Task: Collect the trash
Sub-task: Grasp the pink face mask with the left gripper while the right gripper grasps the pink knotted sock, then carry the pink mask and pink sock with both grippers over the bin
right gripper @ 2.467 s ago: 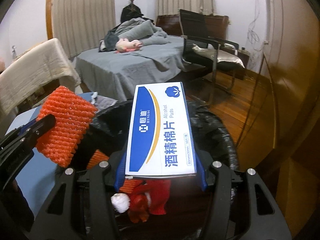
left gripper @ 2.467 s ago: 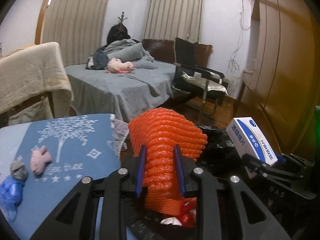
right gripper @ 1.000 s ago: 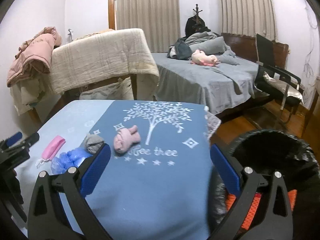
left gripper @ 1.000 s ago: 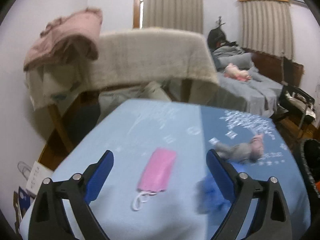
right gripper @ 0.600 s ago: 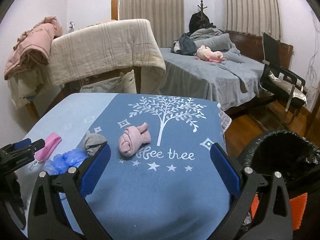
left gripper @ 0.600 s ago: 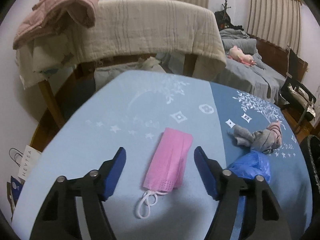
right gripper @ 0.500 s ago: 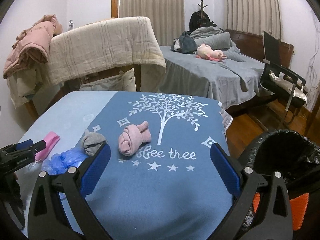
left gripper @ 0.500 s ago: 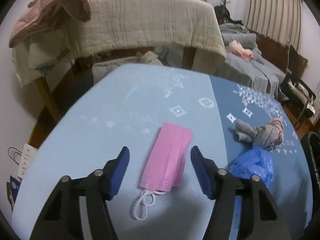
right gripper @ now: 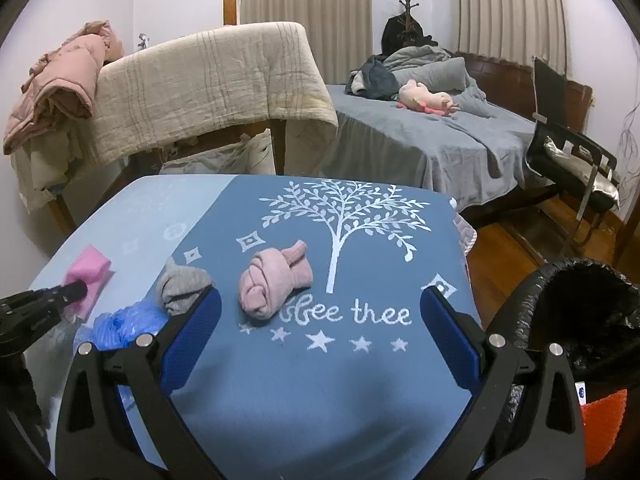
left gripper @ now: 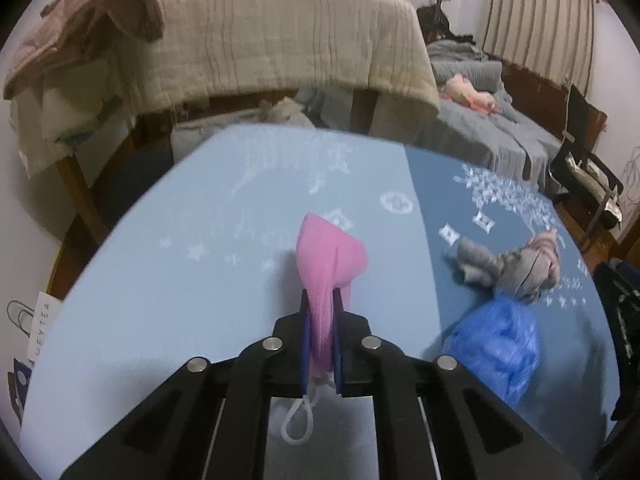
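My left gripper [left gripper: 320,320] is shut on a pink face mask [left gripper: 328,264], pinched and bunched upward between the blue pads, its white ear loop [left gripper: 300,420] dangling below. From the right wrist view the same mask [right gripper: 89,276] sits at the table's left with the left gripper [right gripper: 76,290] clamped on it. A crumpled blue plastic bag [left gripper: 496,344] lies just right of it. My right gripper [right gripper: 320,332] hangs open over the blue tablecloth [right gripper: 320,400], nothing between its fingers. The black-lined trash bin [right gripper: 576,320] stands at the right, orange foam net [right gripper: 604,416] showing inside.
A grey sock ball [right gripper: 182,288] and a pink sock ball [right gripper: 272,280] lie mid-table. Beyond the table stand a chair draped with a beige blanket [right gripper: 208,84], a bed [right gripper: 432,140] and a black chair [right gripper: 572,160]. A paper bag [left gripper: 36,328] sits on the floor at left.
The left jaws closed from wide open onto the pink mask, bunching it up off the cloth. Both grippers came closer and lower to the table; the right stayed open.
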`<act>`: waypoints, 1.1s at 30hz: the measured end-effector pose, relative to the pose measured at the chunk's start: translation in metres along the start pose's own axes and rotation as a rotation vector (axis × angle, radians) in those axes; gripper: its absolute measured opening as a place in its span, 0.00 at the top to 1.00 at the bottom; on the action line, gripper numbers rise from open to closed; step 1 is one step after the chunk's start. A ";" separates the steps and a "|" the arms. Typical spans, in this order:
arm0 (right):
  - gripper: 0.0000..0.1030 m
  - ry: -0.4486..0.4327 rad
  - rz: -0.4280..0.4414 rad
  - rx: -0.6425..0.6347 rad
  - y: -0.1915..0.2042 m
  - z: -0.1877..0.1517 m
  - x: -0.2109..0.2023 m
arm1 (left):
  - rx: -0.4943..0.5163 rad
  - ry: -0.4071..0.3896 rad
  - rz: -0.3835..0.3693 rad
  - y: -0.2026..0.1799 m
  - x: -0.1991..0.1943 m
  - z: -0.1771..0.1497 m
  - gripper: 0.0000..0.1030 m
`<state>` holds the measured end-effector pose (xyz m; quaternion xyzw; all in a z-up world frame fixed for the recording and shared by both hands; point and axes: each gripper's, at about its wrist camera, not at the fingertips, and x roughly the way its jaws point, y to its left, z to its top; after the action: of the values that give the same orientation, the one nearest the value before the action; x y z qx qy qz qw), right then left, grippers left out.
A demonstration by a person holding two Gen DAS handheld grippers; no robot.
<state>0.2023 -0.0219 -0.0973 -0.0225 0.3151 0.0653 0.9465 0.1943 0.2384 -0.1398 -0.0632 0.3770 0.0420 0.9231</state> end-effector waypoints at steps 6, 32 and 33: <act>0.06 0.018 -0.007 0.002 0.005 0.011 0.021 | 0.025 -0.056 -0.005 -0.012 0.000 0.017 0.92; 0.68 0.106 0.146 -0.002 0.014 0.024 0.036 | 0.036 -0.131 -0.023 -0.033 -0.021 0.029 0.92; 0.68 0.096 0.142 -0.001 0.011 0.025 0.031 | 0.040 -0.141 -0.028 -0.038 -0.026 0.030 0.92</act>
<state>0.2399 -0.0052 -0.0955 -0.0038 0.3609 0.1314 0.9233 0.2014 0.2047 -0.0968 -0.0469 0.3111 0.0256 0.9489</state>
